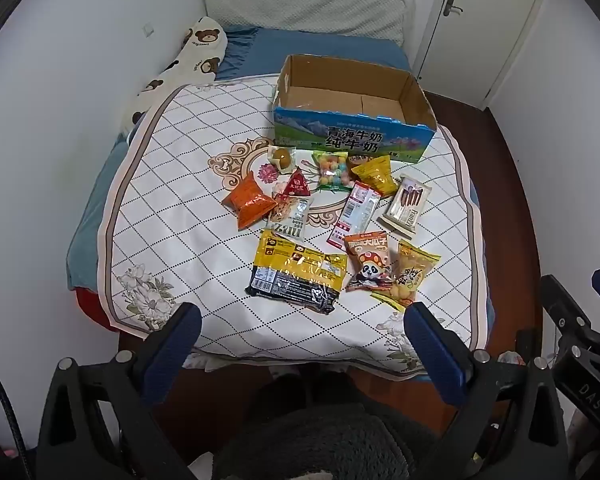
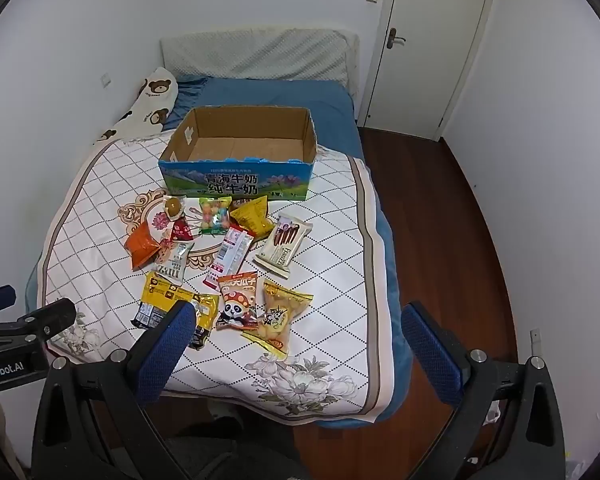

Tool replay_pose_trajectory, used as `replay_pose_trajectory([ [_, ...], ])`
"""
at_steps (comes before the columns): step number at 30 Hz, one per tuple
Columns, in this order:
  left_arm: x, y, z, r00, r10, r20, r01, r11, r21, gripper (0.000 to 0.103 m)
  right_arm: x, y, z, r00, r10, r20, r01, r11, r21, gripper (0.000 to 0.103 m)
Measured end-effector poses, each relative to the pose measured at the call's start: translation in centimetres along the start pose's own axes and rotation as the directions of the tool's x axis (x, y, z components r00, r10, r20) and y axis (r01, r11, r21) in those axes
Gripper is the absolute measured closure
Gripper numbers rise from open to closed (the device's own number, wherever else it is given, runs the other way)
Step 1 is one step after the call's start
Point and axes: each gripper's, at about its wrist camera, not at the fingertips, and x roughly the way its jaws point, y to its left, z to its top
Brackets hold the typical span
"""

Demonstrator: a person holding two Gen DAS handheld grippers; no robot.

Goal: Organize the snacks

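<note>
Since the snacks lie loose on the quilt (image 1: 148, 216), I count eleven packets and one milk carton box (image 1: 352, 140), open-topped with nothing inside, past them at twelve o'clock. Nearest is the long black-and-yellow packet (image 1: 296, 274), its long axis running nine to three, at twelve o'clock from my left gripper (image 1: 302, 344) and at ten o'clock from my right gripper (image 2: 298, 344). I judge the left nearer. Both jaws are spread wide, holding nothing.
</note>
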Motion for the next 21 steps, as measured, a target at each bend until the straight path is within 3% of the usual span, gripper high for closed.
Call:
replay_pose_trajectory([
  [21,0.53,0.41,0.03,1.000,0.024,-0.006,-0.023,0.999,0.029,0.000,0.46,0.69,-0.21,0.999,0.033,-0.015,-0.033,0.999,0.023,0.000],
])
